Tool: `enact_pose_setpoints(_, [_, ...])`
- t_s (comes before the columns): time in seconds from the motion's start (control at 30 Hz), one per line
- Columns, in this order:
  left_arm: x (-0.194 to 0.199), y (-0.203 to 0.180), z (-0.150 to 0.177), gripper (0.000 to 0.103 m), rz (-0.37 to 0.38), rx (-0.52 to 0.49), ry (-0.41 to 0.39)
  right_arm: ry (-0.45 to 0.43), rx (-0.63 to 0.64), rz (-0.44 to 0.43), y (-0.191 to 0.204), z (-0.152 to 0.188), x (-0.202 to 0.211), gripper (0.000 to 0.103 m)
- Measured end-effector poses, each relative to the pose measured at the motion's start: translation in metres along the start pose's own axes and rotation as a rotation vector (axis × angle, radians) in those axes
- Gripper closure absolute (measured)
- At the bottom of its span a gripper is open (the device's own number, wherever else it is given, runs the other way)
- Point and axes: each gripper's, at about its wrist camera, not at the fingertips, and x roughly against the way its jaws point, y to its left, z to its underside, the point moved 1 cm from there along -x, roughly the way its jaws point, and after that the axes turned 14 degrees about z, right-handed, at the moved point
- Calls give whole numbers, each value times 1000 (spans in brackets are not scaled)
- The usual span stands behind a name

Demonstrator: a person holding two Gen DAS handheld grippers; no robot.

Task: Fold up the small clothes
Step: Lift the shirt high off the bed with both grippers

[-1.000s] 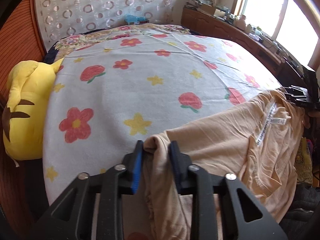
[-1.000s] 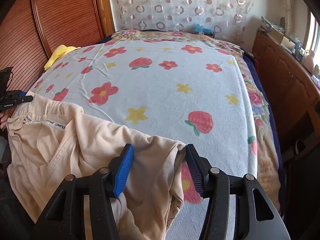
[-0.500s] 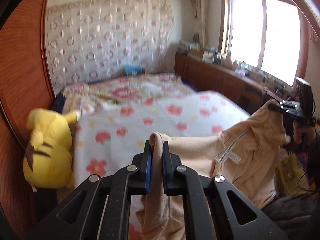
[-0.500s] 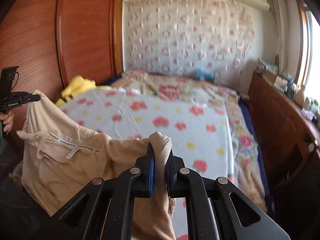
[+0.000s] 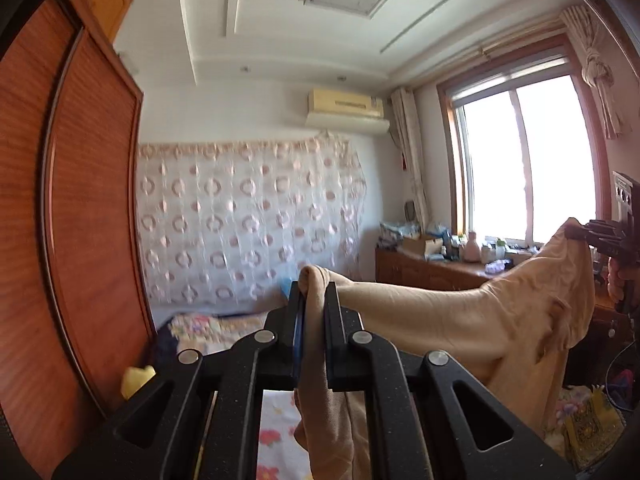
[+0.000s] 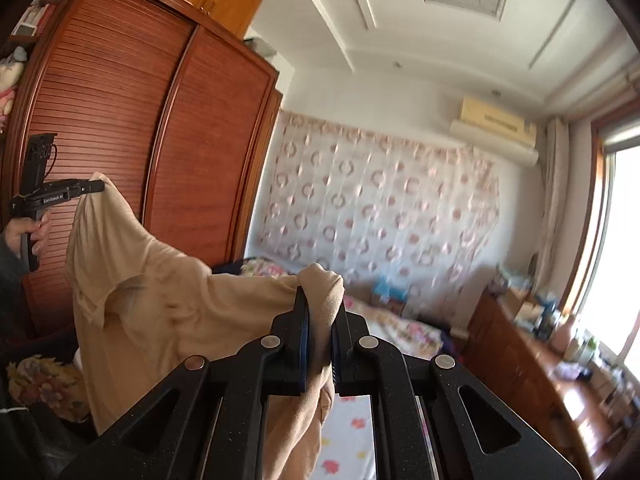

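My left gripper [image 5: 313, 312] was clamped on one bunched corner of the beige shirt [image 5: 460, 320]; my right gripper [image 6: 320, 320], its jaws just closed, pinched the other corner. The shirt hung stretched between them, held up in the air above the flowered bed [image 6: 352, 436], its body drooping below both grippers toward the bed.

Left hand-held gripper [image 5: 313, 344] clamped, level; right hand-held gripper [image 6: 320, 348] clamped.
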Motion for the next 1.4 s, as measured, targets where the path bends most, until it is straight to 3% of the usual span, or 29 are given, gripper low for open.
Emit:
enact_pose_setpoints(0.17, [18,1,-49,94,-54,-73,-83,-103,28,37,-14,-54,28,95])
enact_pose_setpoints(0.37, [29,12,-82,94,-107,-105,-148,-174,28,50,-24,-98,46,95])
enact_pose_setpoints(0.57, [5,39,-88,94,-152,-80,-132,-132,26,80,-23,-98,2,95])
enact_pose_setpoints(0.73, [-57,74,-46,94,-195,-48,-19,-12,32,72,12,-88,-47,95])
enact_pose_setpoints(0.93, [-164,136,40,94,-212,26,138,169,18,55,29,-32,-162,95])
enact_pose_setpoints(1.1, [-246,155,99,94,-203,59,242,303,-14,60,38,2,-243,95])
enact_pose_setpoints(1.27, [-313,167,133,94,-194,67,315,363,2,57,46,-17,-318,95])
enact_pose_setpoints(1.4, [-357,182,171,94,-193,92,397,419,2,52,52,-11,-367,95])
